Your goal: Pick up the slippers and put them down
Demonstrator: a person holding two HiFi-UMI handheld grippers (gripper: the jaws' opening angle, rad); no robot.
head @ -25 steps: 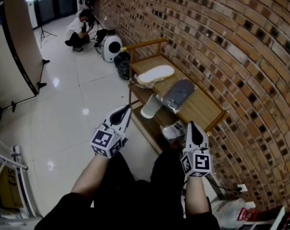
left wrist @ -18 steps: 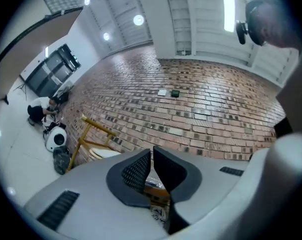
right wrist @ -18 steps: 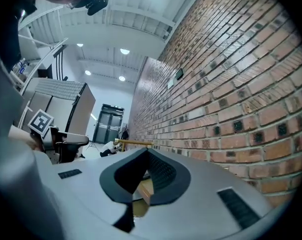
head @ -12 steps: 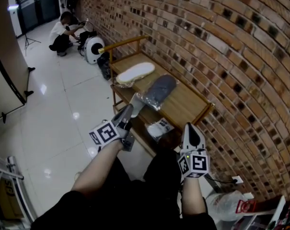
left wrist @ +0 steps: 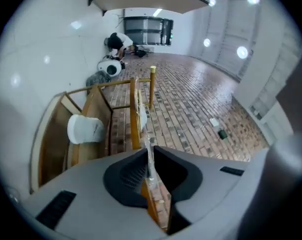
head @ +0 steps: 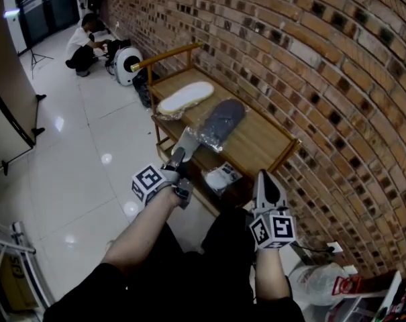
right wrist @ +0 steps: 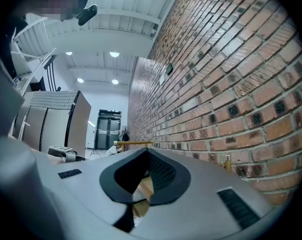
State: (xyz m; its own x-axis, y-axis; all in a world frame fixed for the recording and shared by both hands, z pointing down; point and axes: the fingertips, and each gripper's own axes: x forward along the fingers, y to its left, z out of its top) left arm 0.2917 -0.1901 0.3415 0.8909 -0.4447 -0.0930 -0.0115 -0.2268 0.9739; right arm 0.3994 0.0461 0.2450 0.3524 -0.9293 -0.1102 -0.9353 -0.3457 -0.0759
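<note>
**Left gripper (head: 178, 155) pinching a slipper's wrapper at the front edge of the low wooden two-shelf rack (head: 266, 146).**
Its jaws are closed on a thin fold of the clear plastic bag (head: 191, 141) holding the flat dark grey fabric slipper (head: 223, 118), which lies on the rack's top shelf. A flat white slipper (head: 184, 97) lies beside it, toward the rack's far end. The right gripper (head: 265, 178) hangs by the rack's near end, jaws together with nothing between them (idle). Likely hazards: the film may slip free or tear under the slipper's weight. A pull on this one corner may also swing the slipper off the front edge, or against its white neighbour.
</note>
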